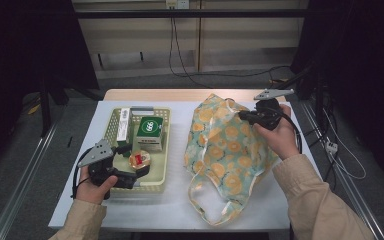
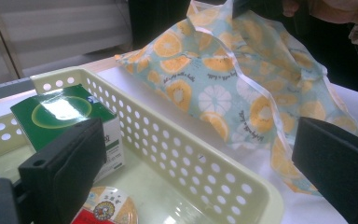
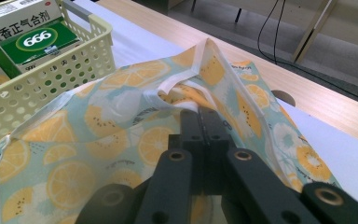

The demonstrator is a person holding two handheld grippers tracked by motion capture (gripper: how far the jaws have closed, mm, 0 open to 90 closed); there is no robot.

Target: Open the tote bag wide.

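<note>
Pinching one citrus-print bag [image 1: 225,145], the right gripper [image 1: 244,117] is closed; left gripper [image 1: 139,171] gapes empty.

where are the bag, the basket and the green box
bag [image 1: 220,145], high view, on the middle of its orange-print cloth
basket [image 2: 200,170], left gripper view, on its holed side wall
green box [image 3: 30,41], right gripper view, on its green face by the 666 mark
</note>
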